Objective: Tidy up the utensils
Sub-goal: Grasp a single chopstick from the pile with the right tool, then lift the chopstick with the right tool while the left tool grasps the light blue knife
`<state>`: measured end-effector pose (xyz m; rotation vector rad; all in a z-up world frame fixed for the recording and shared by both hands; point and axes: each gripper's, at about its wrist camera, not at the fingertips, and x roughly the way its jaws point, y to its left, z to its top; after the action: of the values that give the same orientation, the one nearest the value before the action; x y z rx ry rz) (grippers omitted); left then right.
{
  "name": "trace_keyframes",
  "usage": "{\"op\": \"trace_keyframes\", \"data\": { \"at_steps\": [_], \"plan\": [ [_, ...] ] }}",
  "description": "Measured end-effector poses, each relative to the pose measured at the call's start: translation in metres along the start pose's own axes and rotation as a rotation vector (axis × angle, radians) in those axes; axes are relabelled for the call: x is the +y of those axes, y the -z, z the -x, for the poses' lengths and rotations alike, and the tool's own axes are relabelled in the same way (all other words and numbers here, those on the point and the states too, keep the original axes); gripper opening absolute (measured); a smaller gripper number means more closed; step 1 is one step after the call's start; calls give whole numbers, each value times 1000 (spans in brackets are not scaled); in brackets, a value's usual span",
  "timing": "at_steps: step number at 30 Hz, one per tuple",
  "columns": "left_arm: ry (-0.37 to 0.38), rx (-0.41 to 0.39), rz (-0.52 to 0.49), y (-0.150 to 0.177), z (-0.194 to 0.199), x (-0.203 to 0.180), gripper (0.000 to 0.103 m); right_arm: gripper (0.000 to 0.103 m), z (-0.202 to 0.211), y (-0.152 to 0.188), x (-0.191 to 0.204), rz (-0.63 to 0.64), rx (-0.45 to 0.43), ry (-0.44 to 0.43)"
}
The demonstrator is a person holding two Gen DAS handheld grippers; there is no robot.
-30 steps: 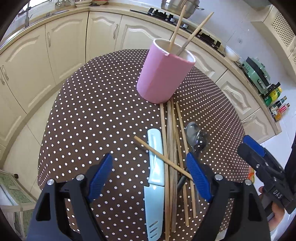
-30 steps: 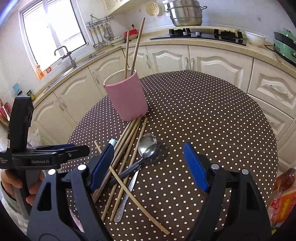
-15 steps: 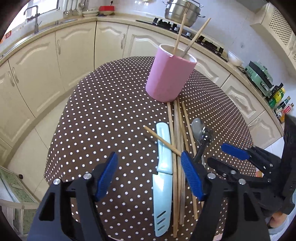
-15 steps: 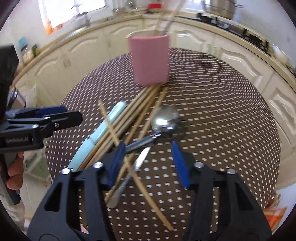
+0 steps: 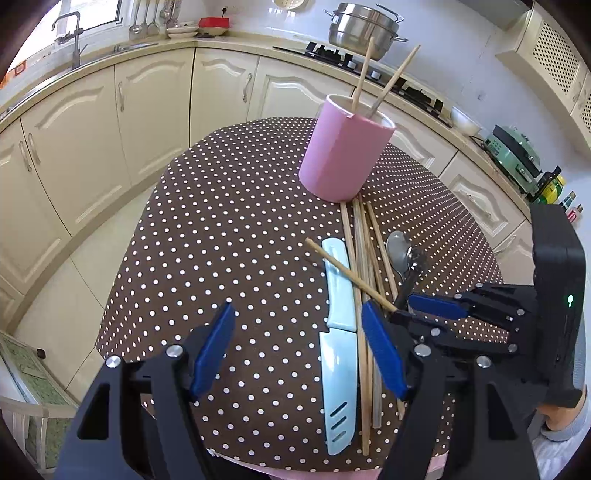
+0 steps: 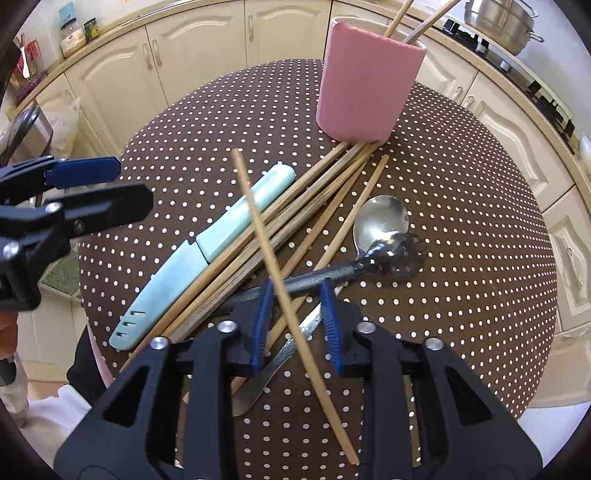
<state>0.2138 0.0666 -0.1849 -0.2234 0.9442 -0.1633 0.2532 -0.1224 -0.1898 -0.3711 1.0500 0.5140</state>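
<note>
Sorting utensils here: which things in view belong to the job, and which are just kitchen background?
Job:
pink holder, two chopsticks already in it
loose chopsticks
crossing chopstick, between the closing right gripper jaws
sheathed knife
spoon
black-handled slotted spoon

Background:
steel pot
stove
faucet
cabinets

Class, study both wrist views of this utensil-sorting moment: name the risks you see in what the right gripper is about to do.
1. The right gripper is closing around the crossing chopstick, which lies over the black-handled utensil and spoon; the pads may catch those too.
2. Lifting that chopstick could scatter the loose chopstick bundle beneath it.
3. The pink holder stands against the bundle's far ends; a dragged stick might nudge it.
</note>
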Motion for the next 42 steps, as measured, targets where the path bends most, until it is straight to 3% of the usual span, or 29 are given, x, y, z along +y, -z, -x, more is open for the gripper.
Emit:
{"op": "trace_keyframes", "data": {
  "at_steps": [5, 17, 26, 42],
  "plan": [
    [14, -4, -15, 1, 1, -2, 69, 7, 1, 1, -4, -18, -12, -3],
    [38, 22, -11, -6, -9, -3, 69, 6, 42, 4, -43, -153, -172, -32],
    [42, 64, -13, -15, -27, -10, 69, 6, 54, 11, -84, -290, -237, -49],
    [44, 153, -22, -25, -60, -20, 69, 6, 43, 14, -118, -386, -267, -123]
  ]
}}
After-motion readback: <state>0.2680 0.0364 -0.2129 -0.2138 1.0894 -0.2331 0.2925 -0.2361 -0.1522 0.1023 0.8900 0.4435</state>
